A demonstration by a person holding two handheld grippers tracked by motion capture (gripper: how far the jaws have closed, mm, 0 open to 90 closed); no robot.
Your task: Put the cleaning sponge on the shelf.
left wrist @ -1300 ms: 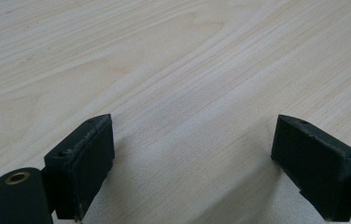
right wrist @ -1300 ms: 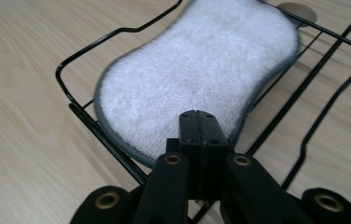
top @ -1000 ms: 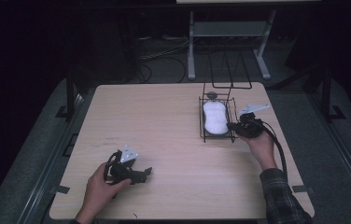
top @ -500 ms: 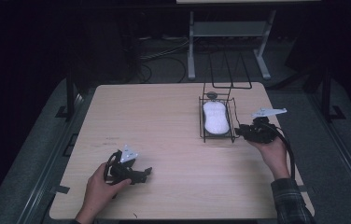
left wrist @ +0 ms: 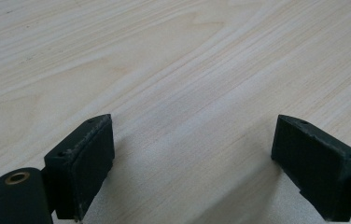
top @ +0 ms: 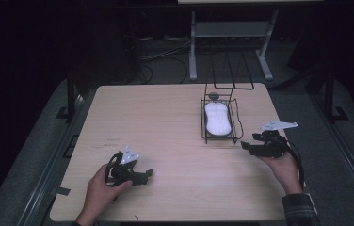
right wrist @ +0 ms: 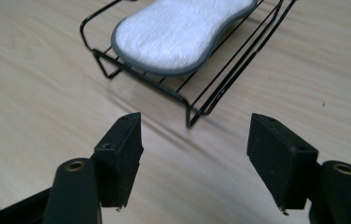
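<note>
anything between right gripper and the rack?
No. Bare table between the right gripper and the rack, per the right gripper view.

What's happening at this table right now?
A person sits at a wooden table with a two-fingered gripper in each hand. A white sponge lies in a black wire rack toward the far right. The right gripper is open and empty just beside the rack's near corner, touching nothing. The left gripper is also open and empty, low over bare wood at the near left.
</note>
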